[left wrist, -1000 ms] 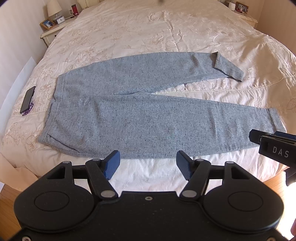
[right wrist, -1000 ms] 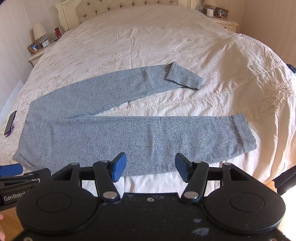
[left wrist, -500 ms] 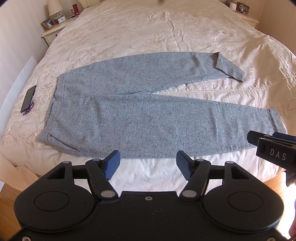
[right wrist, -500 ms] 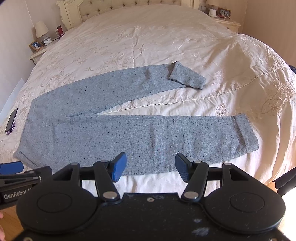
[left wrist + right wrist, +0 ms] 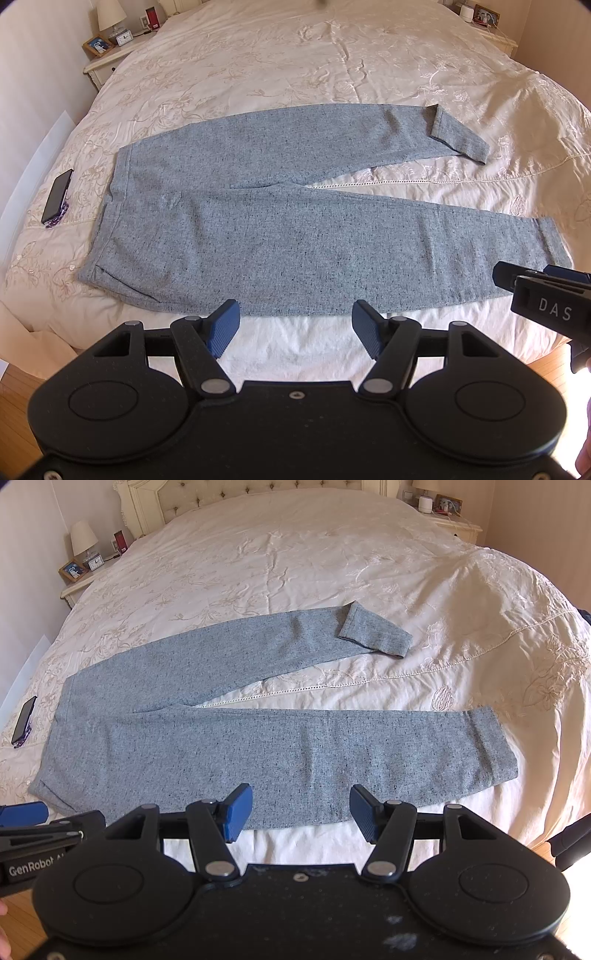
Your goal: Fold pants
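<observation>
Grey speckled pants [image 5: 280, 229] lie flat on the bed, waistband at the left, legs spread in a V to the right. They also show in the right wrist view [image 5: 258, 746]. The far leg's cuff [image 5: 458, 136] is turned back on itself. My left gripper [image 5: 295, 326] is open and empty, just short of the near leg's front edge. My right gripper [image 5: 299, 814] is open and empty, over the near leg's front edge. Its body shows at the right of the left wrist view [image 5: 546, 302], beside the near cuff [image 5: 550, 240].
The bed [image 5: 332, 55] has a cream embroidered cover. A phone [image 5: 57, 195] lies left of the waistband. Nightstands with a lamp and frames stand at the back left [image 5: 110, 40] and back right [image 5: 454, 520]. Wood floor [image 5: 14, 391] shows below the bed edge.
Both grippers have edged slightly forward toward the pants. The right gripper shifted a little left in the left wrist view. The pants have not moved.
</observation>
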